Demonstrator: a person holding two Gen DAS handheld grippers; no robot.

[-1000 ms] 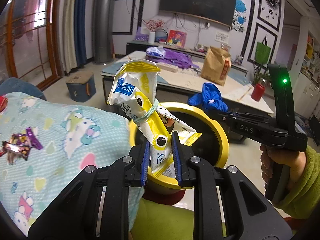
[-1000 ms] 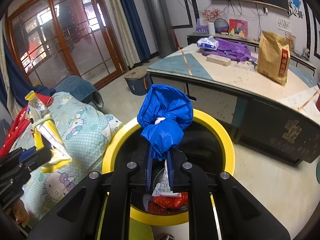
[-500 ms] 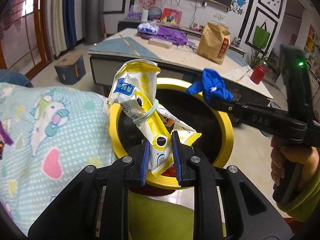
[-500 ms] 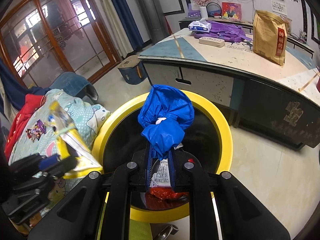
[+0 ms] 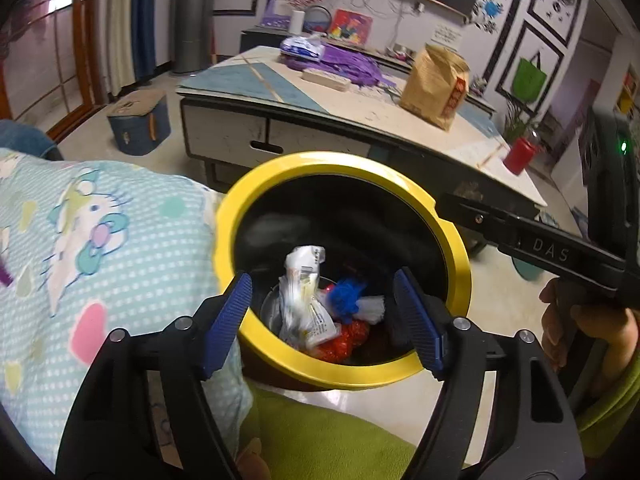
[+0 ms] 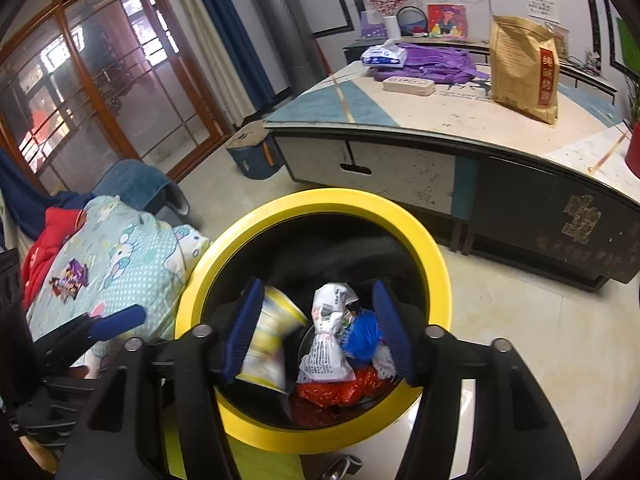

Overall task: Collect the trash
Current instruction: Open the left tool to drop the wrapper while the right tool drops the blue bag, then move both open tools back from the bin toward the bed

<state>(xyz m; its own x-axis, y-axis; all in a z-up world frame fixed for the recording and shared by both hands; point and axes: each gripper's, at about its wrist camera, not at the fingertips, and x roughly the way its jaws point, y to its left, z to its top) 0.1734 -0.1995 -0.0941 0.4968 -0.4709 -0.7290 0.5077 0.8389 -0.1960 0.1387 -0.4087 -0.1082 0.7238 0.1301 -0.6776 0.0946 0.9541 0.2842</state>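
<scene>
A black bin with a yellow rim (image 5: 344, 164) (image 6: 320, 196) stands below both grippers. My left gripper (image 5: 324, 320) hangs over its near edge, its jaws opening with nothing pressed between the blue pads. My right gripper (image 6: 320, 332) is also over the bin, its jaws opening and empty. Blurred by its fall, the yellow snack packet (image 6: 268, 344) drops inside the bin. The blue bag (image 6: 362, 334) (image 5: 346, 294) lies at the bottom beside a white wrapper (image 6: 328, 340) (image 5: 304, 304) and red wrappers (image 6: 340, 390).
A cartoon-print quilt (image 5: 100, 240) (image 6: 120, 260) lies left of the bin with a purple candy wrapper (image 6: 68, 280) on it. Behind the bin stands a low table (image 6: 440, 120) with a brown paper bag (image 6: 524, 68). A hand (image 5: 588, 332) holds the right gripper's handle.
Both grippers opened. The yellow packet left the left gripper and the blue bag left the right one; both dropped into the bin. Both grippers came a little lower over the bin.
</scene>
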